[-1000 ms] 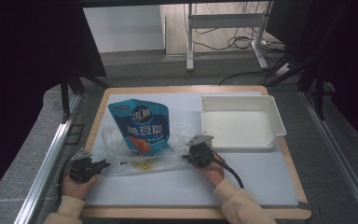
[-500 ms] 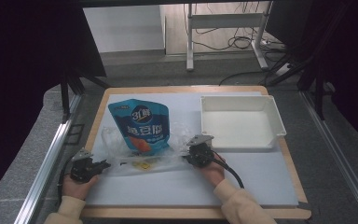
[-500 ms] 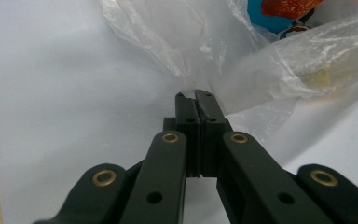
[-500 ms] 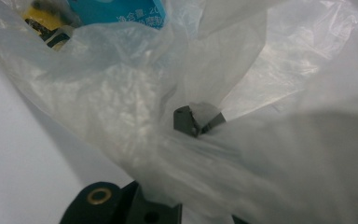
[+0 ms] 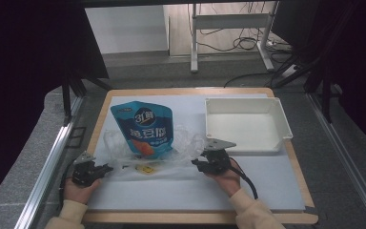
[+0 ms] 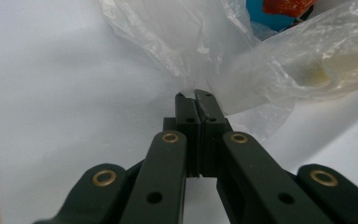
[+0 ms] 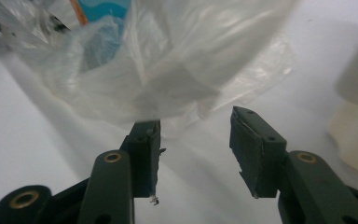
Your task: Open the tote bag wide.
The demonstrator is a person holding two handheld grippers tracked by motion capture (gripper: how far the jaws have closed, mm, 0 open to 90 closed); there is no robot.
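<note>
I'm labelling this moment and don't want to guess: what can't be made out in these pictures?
- Small yellow item inside the clear plastic bag: high view, too small; left gripper view, blurred by film.
- Lower part of the blue snack pouch: covered by the bag; its print is cut off by the top edge in both gripper views.
- White object: right gripper view, blurred, cut by the edge.
</note>
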